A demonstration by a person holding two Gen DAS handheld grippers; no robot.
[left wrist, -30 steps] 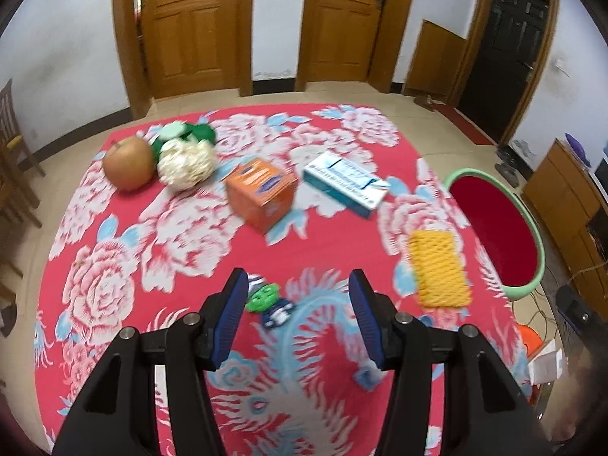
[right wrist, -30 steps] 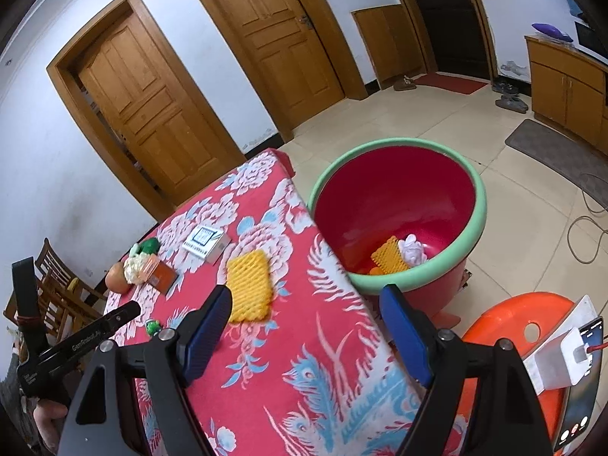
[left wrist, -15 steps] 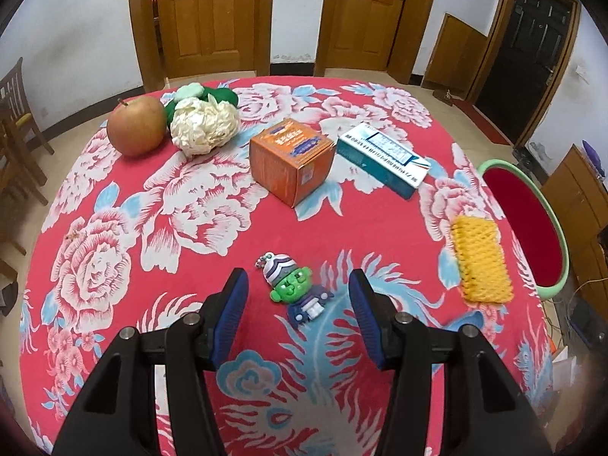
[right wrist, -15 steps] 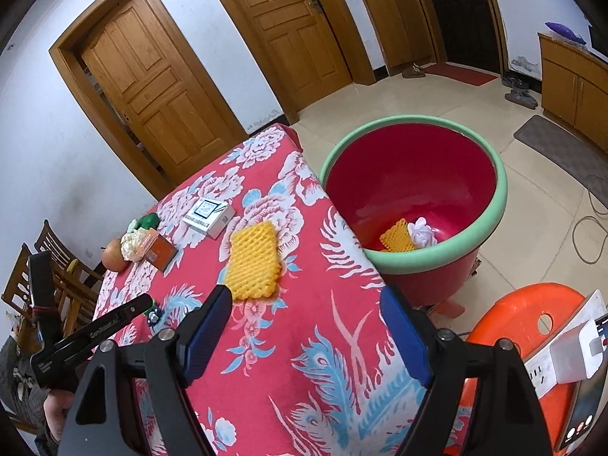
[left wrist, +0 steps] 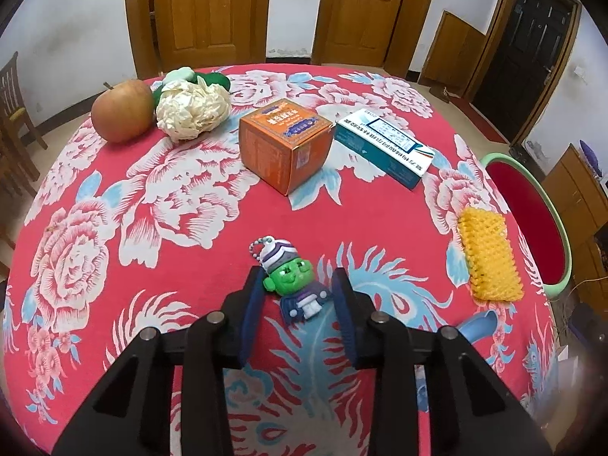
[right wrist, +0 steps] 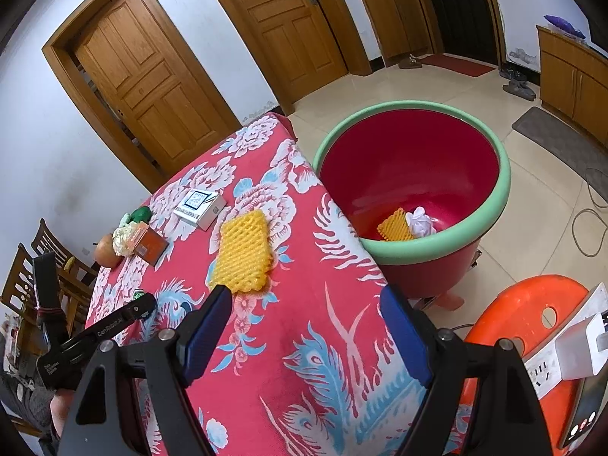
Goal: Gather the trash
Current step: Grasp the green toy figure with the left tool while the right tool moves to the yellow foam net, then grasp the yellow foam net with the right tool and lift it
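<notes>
A small green-faced toy figure [left wrist: 294,285] with a bead chain lies on the red floral tablecloth [left wrist: 171,197]. My left gripper [left wrist: 298,285] is open, low over the cloth, its blue pads on either side of the toy without touching it. A yellow foam net [left wrist: 488,252] lies near the table's right edge; it also shows in the right wrist view [right wrist: 241,250]. My right gripper [right wrist: 306,304] is open and empty above the table's corner. A red bin with a green rim [right wrist: 414,178] stands beside the table and holds another yellow net [right wrist: 395,224] and white crumpled trash [right wrist: 420,222].
An orange box [left wrist: 283,144], a blue-white carton [left wrist: 383,144], an apple [left wrist: 121,110] and a cauliflower [left wrist: 192,108] sit at the far side. An orange stool [right wrist: 528,315] with a power strip stands right of the bin. Wooden chairs [right wrist: 41,266] stand at the left.
My left gripper has moved forward and down, and its jaws have narrowed around the toy figure. My right gripper has drifted slightly toward the table, still open.
</notes>
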